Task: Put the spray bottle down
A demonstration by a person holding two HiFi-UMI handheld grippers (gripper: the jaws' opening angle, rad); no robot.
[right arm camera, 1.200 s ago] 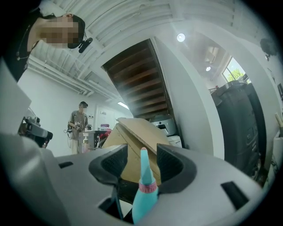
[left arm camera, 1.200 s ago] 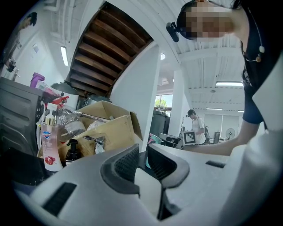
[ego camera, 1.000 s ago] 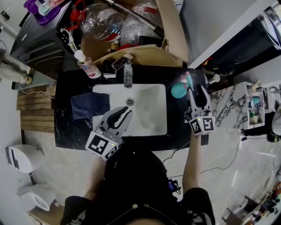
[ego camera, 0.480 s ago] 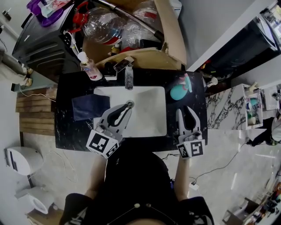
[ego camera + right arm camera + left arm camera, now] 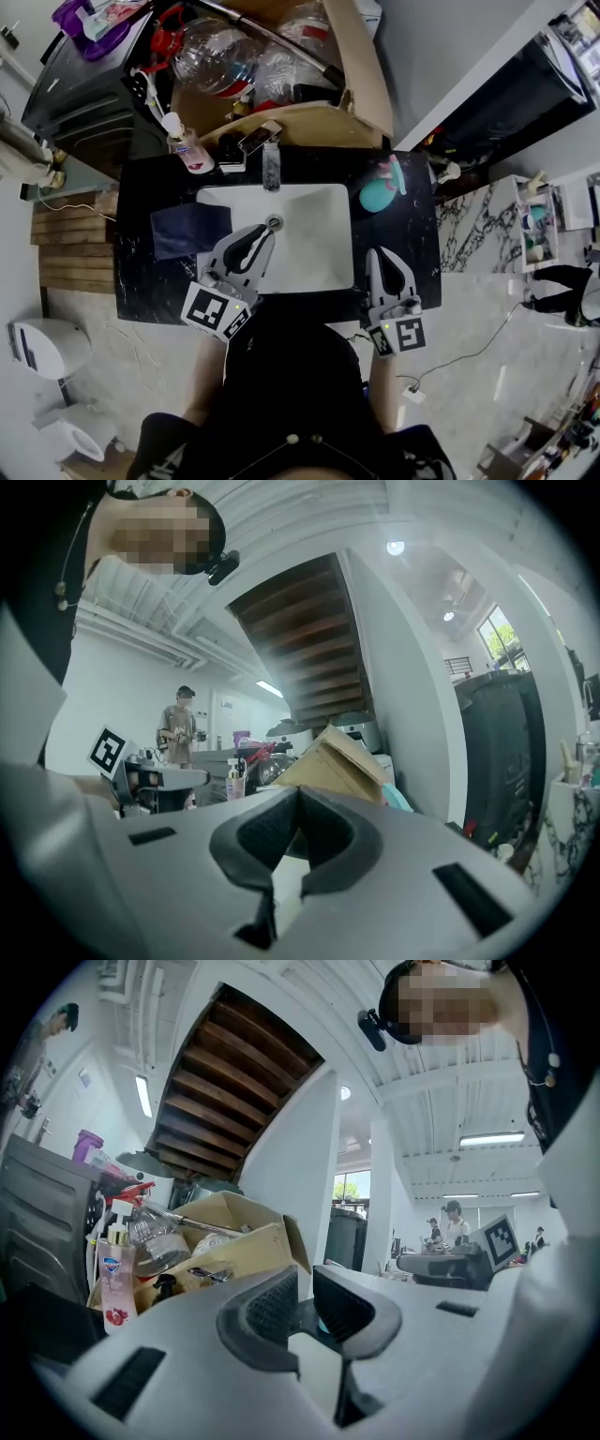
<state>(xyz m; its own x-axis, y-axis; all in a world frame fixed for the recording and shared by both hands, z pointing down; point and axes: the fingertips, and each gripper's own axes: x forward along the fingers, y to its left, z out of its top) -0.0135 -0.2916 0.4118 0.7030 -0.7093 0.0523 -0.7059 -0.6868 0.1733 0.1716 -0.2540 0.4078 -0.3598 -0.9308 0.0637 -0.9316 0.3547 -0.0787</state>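
Head view: the teal spray bottle (image 5: 379,193) sits on the black bench (image 5: 420,246), ahead of the right gripper (image 5: 379,255) and well apart from its jaws. The left gripper (image 5: 266,232) hangs over the sink (image 5: 323,267).

Left gripper view: jaws slightly apart, nothing between them.

Right gripper view: jaws closed on nothing.

The put-down looks done, and nothing seems left.
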